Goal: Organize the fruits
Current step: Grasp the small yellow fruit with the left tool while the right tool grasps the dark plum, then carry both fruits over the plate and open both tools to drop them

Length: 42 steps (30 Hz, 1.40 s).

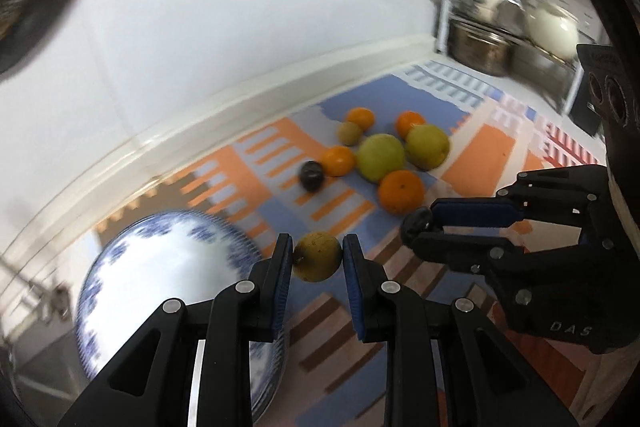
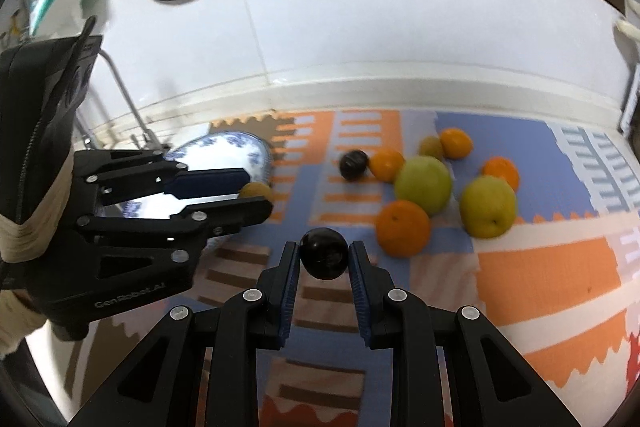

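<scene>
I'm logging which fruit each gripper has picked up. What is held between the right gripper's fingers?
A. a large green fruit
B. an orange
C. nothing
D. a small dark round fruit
D: in the right wrist view the right gripper is shut on a small dark round fruit, pads pressed on both its sides, while the oranges and green fruits lie on the mat beyond.

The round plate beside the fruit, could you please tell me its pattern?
White with blue floral edging; the left wrist view shows it best.
</scene>
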Tool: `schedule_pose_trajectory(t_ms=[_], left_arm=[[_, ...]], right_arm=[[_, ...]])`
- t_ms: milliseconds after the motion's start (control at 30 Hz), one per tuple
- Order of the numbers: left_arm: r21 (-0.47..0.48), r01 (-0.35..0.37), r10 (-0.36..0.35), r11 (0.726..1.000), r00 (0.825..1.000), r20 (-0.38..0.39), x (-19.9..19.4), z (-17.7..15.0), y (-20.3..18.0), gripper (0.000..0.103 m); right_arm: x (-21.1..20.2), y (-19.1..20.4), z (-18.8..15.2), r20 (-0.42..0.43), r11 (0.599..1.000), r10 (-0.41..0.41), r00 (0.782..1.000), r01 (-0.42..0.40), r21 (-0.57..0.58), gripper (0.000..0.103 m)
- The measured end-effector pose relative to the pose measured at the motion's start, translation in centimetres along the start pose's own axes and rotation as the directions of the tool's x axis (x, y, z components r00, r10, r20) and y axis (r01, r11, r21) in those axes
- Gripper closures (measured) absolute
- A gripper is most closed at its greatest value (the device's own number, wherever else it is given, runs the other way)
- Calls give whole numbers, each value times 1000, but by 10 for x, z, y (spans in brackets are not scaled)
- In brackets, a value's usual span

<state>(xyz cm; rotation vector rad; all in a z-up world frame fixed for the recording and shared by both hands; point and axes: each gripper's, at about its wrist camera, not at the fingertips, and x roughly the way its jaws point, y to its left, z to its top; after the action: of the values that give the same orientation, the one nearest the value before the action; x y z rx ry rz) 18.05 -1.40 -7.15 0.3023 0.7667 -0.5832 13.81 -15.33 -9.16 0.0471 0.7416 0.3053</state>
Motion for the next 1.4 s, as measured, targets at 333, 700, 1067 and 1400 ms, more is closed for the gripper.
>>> schedule_pose_trajectory(t_ms=[333, 700, 1067, 1400], left_arm=[[-198, -160, 164, 967, 986, 7, -42, -38, 32, 77], [-343, -281, 270, 896, 959, -83, -42, -82, 72, 77], [-378, -295, 266, 878, 955, -129, -26, -94, 87, 77], [-385, -326, 309, 863, 945, -107, -41, -88, 81, 65]], right_arm=[[5, 42, 19, 27, 986, 108, 994, -103, -129, 76], [46, 95, 27, -49, 937, 222, 974, -227, -266, 76], [83, 107, 25, -116, 928, 225, 967, -249, -276, 76], [74, 102, 26, -75, 936, 208, 975, -221, -275, 66]])
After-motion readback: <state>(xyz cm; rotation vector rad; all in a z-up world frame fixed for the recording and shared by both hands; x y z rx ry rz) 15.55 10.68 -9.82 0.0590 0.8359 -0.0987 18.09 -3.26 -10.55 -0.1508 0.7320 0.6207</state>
